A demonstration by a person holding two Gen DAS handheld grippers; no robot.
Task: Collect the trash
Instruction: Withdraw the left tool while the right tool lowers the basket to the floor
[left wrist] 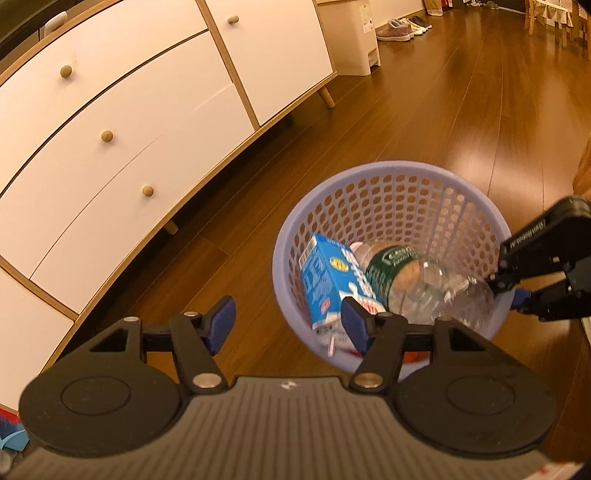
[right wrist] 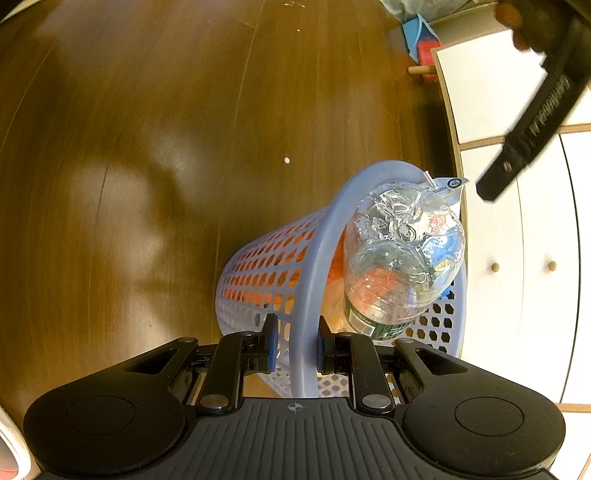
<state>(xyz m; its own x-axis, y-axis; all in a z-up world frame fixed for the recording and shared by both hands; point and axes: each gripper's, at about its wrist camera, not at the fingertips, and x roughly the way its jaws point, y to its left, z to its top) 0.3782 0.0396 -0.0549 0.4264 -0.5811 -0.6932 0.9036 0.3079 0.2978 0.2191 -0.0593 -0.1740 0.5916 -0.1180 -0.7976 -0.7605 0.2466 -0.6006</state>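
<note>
A lavender perforated basket (left wrist: 391, 168) stands on the wood floor. In it lie a blue drink carton (left wrist: 325, 280) and a crushed clear bottle (left wrist: 424, 284) with a green label. My left gripper (left wrist: 290, 325) hovers open and empty over the basket's near-left rim. My right gripper (left wrist: 511, 295) grips the rim from the right. In the right wrist view, the right gripper (right wrist: 297, 343) is shut on the basket rim (right wrist: 332, 229), one finger inside and one outside. The bottle (right wrist: 402, 251) fills the basket's mouth, with the carton's top (right wrist: 448, 184) behind it. Orange trash shows through the wall holes.
A white dresser (left wrist: 129, 110) with wooden knobs and legs runs along the left. A white bin (left wrist: 351, 37) and slippers (left wrist: 399, 29) stand further back. Open wood floor (right wrist: 147, 147) lies beside the basket. Blue and red objects (right wrist: 421, 33) sit by the dresser's leg.
</note>
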